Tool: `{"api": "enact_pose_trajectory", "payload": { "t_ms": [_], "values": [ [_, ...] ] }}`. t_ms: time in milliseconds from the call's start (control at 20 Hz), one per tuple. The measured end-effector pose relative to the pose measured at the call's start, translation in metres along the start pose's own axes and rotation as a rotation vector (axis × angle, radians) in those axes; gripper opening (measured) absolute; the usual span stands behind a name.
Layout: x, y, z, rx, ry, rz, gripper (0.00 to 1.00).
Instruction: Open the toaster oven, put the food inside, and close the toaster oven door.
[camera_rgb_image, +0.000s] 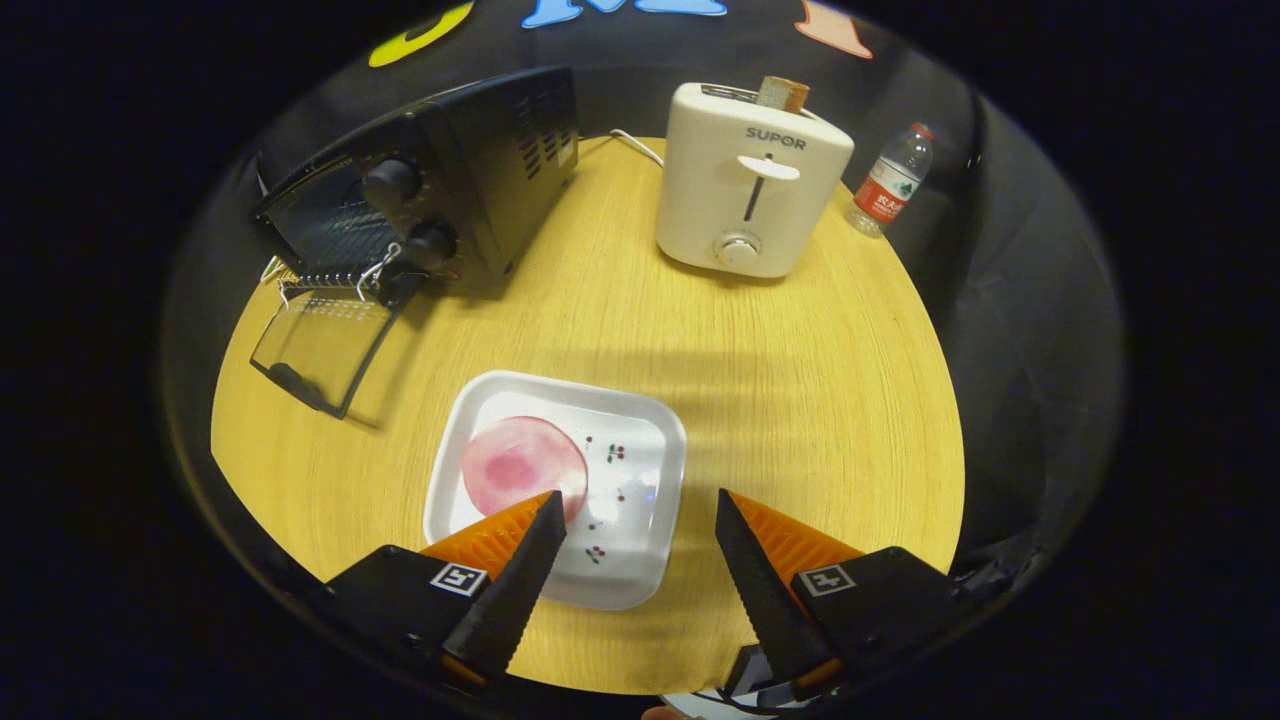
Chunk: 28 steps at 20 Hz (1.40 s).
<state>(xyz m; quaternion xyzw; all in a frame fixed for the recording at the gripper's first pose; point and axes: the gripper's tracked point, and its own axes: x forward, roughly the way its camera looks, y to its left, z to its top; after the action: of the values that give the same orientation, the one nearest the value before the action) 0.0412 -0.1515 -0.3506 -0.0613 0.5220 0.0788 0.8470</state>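
A black toaster oven (450, 175) stands at the far left of the round wooden table, its glass door (318, 348) folded down flat onto the tabletop and its wire rack showing inside. A white square plate (640, 450) lies just ahead of my fingers, with a round pink slice of food (522, 465) on its left half. My gripper (638, 510) is open and holds nothing. Its left fingertip hovers over the near edge of the pink slice, and its right fingertip sits past the plate's right rim.
A cream pop-up toaster (748, 180) with a slice of bread (782, 93) in its slot stands at the far middle of the table (800, 350). A clear water bottle (890, 180) with a red label stands just to its right, by the table's edge.
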Motion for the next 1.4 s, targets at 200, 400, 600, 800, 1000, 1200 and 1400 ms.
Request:
{"api": "enact_pose_trajectory", "payload": {
  "t_ms": [200, 400, 600, 800, 1000, 1200, 1400],
  "values": [
    [0.013, -0.016, -0.012, 0.039, 0.067, -0.01, 0.97],
    [0.025, -0.014, -0.018, 0.054, 0.119, -0.001, 0.97],
    [0.027, -0.008, -0.016, 0.102, 0.133, 0.036, 0.94],
    [0.03, -0.011, -0.013, 0.138, 0.137, 0.061, 0.77],
    [0.032, -0.015, -0.013, 0.176, 0.152, 0.091, 0.45],
    [0.037, -0.023, -0.014, 0.16, 0.16, 0.105, 0.22],
    [0.032, -0.023, -0.015, 0.183, 0.159, 0.166, 0.04]
  ]
}}
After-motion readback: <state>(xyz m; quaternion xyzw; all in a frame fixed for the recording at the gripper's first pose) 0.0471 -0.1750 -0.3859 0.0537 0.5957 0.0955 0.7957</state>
